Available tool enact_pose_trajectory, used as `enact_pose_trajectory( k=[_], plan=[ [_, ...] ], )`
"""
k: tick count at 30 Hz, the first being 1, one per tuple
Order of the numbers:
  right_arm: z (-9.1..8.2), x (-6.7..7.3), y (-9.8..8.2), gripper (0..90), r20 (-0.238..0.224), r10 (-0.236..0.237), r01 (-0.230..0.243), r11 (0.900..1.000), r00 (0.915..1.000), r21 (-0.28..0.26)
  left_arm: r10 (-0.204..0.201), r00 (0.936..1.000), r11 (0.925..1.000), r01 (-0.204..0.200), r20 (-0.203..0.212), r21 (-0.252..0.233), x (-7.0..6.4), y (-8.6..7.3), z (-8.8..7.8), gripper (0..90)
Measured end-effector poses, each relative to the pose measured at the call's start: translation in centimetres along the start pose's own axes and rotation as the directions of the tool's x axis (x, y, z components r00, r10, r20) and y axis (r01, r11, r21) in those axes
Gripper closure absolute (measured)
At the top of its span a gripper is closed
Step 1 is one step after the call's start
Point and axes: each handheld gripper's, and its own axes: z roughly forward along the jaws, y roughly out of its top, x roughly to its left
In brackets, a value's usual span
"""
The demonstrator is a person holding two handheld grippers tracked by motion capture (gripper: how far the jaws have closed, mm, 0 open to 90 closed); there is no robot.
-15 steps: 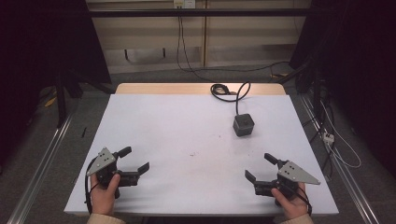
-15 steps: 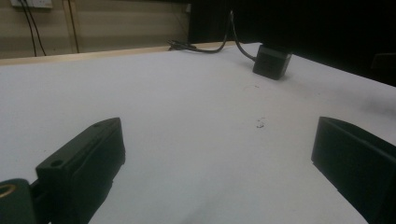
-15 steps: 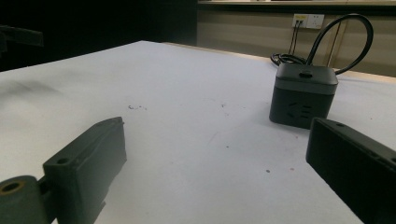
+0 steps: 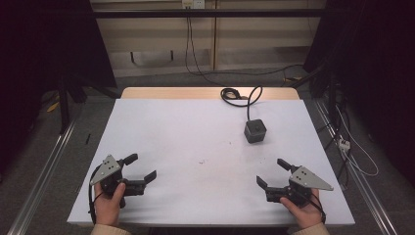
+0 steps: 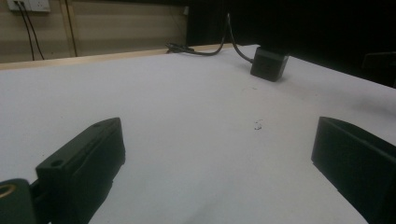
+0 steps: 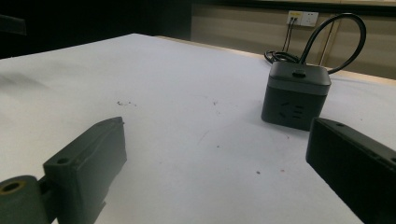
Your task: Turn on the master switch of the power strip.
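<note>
A dark cube-shaped power socket [image 4: 255, 130] stands on the white table [image 4: 195, 142] at the right of the middle, with its black cable [image 4: 240, 95] coiled at the far edge. In the left gripper view the power socket [image 5: 269, 63] is far off at the upper right. In the right gripper view the power socket [image 6: 295, 95] stands closer, just beyond the right jaw. My left gripper [image 4: 142, 167] rests near the front left corner, open and empty. My right gripper [image 4: 272, 172] rests near the front right corner, open and empty too.
A wooden strip [image 4: 210, 92] runs along the table's far edge. Cables [image 4: 244, 73] trail over the floor behind the table, and metal rails [image 4: 46, 169] run along both sides. Wall outlets [image 6: 302, 17] sit on the back wall.
</note>
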Motion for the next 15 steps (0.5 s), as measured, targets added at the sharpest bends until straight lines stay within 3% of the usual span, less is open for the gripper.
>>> enact_pose_trajectory(
  k=[15],
  plan=[
    [1.8, -0.2, 0.4, 4.9, 0.001, -0.006, 0.006, 1.0, 1.0, 0.021, 0.002, 1.0, 1.0, -0.002, -0.002, -0.004, 0.0, -0.1, -0.3, 2.4]
  ],
)
